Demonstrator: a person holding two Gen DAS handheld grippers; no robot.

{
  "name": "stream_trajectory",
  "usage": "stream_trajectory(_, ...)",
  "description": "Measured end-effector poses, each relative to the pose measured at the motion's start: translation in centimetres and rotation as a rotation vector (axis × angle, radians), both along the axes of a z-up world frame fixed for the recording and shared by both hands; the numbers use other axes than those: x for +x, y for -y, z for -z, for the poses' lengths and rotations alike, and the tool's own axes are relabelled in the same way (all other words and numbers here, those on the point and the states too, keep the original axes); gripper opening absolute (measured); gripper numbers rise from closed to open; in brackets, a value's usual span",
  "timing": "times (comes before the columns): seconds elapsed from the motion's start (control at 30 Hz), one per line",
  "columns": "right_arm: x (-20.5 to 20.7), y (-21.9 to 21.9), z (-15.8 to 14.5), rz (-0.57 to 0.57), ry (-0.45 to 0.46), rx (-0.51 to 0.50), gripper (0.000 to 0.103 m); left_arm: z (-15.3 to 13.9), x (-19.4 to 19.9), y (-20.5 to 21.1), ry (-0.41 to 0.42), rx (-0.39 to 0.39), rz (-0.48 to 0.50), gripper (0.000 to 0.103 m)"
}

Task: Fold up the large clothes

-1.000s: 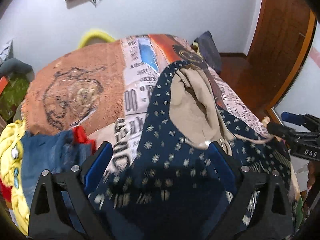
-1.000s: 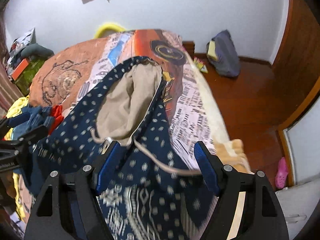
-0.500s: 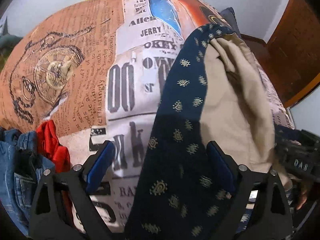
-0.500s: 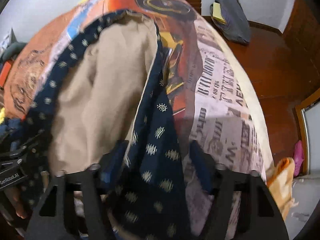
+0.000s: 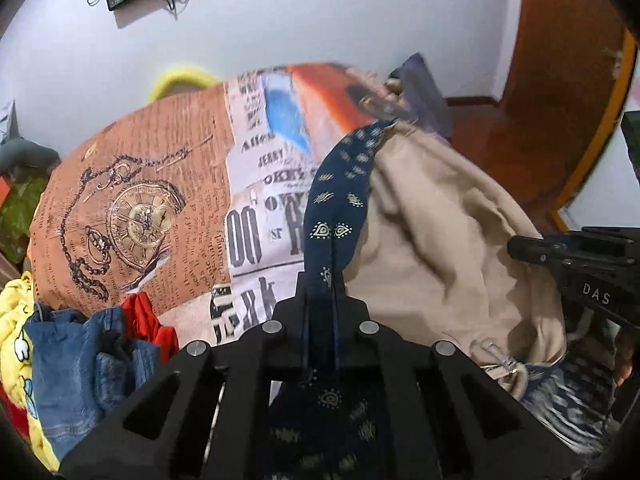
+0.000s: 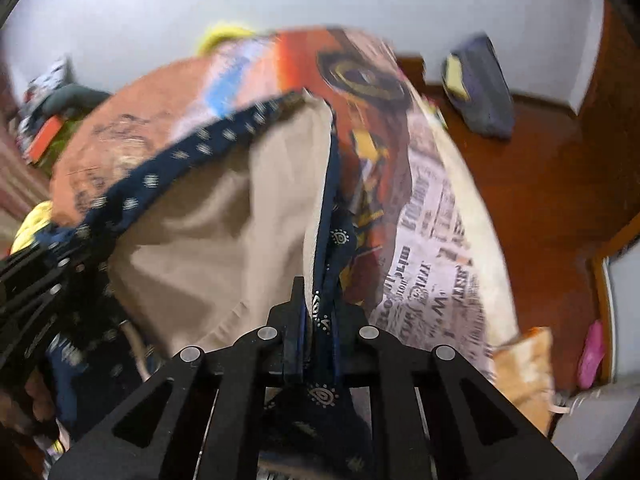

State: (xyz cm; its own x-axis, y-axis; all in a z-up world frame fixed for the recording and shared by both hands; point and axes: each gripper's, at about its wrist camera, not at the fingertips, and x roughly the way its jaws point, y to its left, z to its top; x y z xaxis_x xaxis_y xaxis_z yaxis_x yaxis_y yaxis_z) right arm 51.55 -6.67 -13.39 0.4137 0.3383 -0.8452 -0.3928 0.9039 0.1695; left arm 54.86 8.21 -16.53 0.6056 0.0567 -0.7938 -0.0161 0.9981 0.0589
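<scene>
A large navy garment (image 5: 340,200) with small gold motifs and a beige lining (image 5: 440,240) lies lengthwise on the bed. My left gripper (image 5: 320,292) has its jaws closing, and a fold of the garment's left navy edge is pinched between its pads. In the right wrist view, my right gripper (image 6: 320,304) is closing its jaws too, clamped on the navy right edge (image 6: 340,240) beside the lining (image 6: 240,220). Each gripper shows at the other view's side: the right gripper (image 5: 520,246) and the blurred left gripper (image 6: 40,280). A drawstring with metal tips (image 5: 504,364) hangs near me.
The bed wears a newspaper-and-pocket-watch print spread (image 5: 140,184). A heap of jeans, red and yellow clothes (image 5: 80,352) sits at its near left corner. A wooden floor (image 6: 540,200) lies to the right with a dark bundle (image 6: 480,88) and a pink slipper (image 6: 592,356).
Both grippers stood open over the garment, dipped toward its edges, and now have their jaws clamped on the navy fabric. The views have pulled back from the bed.
</scene>
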Motion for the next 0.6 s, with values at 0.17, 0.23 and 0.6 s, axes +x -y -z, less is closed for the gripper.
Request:
stream_trajectory(0.17, -5.6, 1.8, -4.7, -0.068, 0.095, 0.018, 0.009, -4.1, -5.2, 0.9, 0.046, 0.002, 0.054, 0.008)
stream_trajectory(0.23, -7.9, 2.4, -5.5, -0.088, 0.122, 0.021, 0.009, -5.2, -7.4, 0.8, 0.050, -0.013, 0.072, 0.008)
stream_trajectory(0.6, -16.1, 3.4, -3.2, -0.118, 0.096, 0.029, 0.009, -2.0, -18.6, -0.2, -0.035, -0.079, 0.111, 0.008)
